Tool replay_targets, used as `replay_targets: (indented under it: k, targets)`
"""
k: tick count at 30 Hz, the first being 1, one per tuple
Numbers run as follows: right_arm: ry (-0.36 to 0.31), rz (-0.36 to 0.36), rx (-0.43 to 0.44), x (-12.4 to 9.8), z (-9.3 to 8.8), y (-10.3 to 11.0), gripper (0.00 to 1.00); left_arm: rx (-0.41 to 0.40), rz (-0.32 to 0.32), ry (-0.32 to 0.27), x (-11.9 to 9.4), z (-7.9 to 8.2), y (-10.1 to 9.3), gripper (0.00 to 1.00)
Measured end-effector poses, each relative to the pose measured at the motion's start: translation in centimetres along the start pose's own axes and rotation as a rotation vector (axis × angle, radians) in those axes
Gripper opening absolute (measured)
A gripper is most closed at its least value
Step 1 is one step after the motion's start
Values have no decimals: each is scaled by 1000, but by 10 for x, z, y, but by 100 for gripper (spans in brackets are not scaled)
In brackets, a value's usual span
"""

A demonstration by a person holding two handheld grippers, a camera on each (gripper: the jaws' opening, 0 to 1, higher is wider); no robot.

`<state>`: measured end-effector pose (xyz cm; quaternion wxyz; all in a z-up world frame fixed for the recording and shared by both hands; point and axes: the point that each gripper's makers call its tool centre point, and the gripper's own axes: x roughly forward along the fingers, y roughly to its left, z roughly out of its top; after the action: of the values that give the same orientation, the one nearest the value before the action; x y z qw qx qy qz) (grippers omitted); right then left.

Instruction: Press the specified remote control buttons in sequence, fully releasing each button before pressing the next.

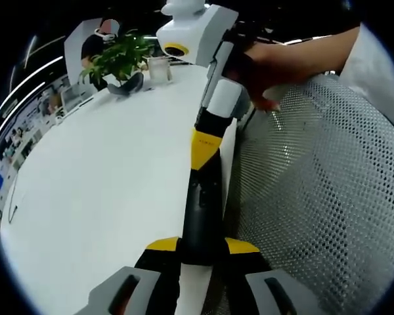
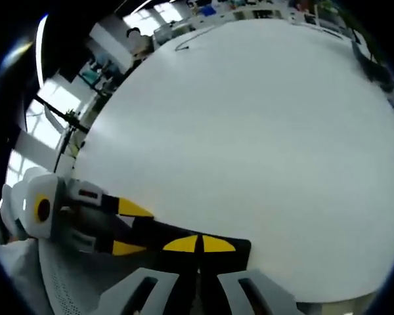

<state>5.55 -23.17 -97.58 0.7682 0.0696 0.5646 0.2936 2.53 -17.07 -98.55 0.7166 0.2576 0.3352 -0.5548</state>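
Yellow-tipped, the left gripper (image 1: pixel 201 248) clamps a slim, matte black remote control (image 1: pixel 201 213) low in the left gripper view, its long axis running up-frame along the edge of the smooth white table (image 1: pixel 98 190); the right gripper's closed jaws meet its far end, beside a perforated mesh chair (image 1: pixel 322 190) and a leafy plant (image 1: pixel 118 58). In the right gripper view, the right gripper (image 2: pixel 198 246), jaws together, touches the remote lying left to right at bottom centre.
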Motion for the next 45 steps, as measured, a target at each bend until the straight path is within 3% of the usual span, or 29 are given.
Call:
replay_targets:
  k: [9,15,29,34,37,45]
  targets:
    - [2,-56,-131,3,2,0,0,22,8,-3,0,1,2,24]
    - [2,-39,-52,2,2,-4,0,11,7,-3,1,2,3,24]
    - [-5,-21,-70,0,5,0,0,-7,19,4,0,3,5,24]
    - [-2,-40,-112,-1,5,3,0,-72,21,-5,0,5,7,25]
    - [38,-4,-80,-1,-1,7,0,-74,22,-5,0,5,7,25]
    - [55,26,-43,-2,-4,12,0,-62,27,0,0,4,7,25]
